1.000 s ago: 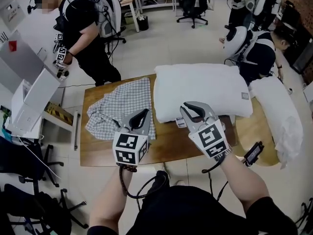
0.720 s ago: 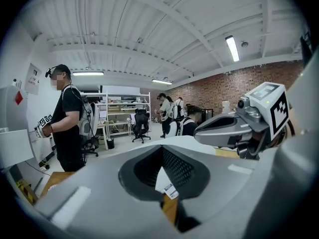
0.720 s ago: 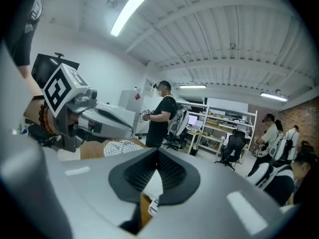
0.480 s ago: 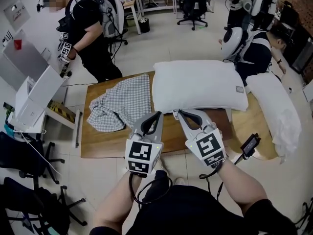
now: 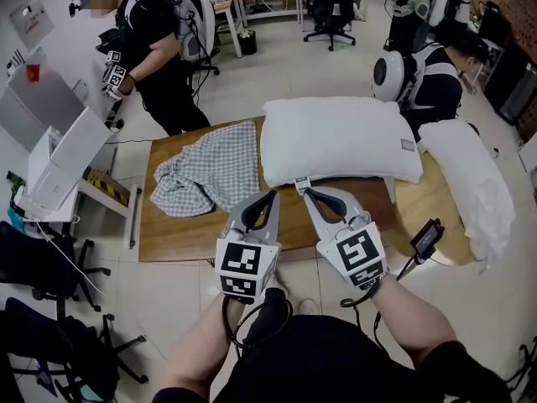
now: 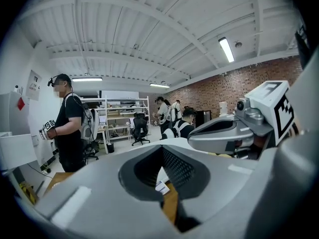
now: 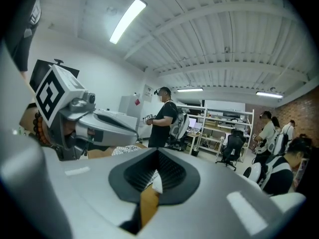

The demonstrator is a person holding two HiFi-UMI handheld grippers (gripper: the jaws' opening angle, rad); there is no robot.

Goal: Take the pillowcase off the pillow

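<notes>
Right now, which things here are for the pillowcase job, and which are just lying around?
For the job: big white pillow, crumpled grey-and-white checked pillowcase beside it, left gripper and right gripper, both shut and empty.

Just lying about: second white pillow at the brown wooden table's right end, small black phone-like device near it.

The tag (image 5: 302, 181) on the pillow (image 5: 340, 139) is too small to read.
</notes>
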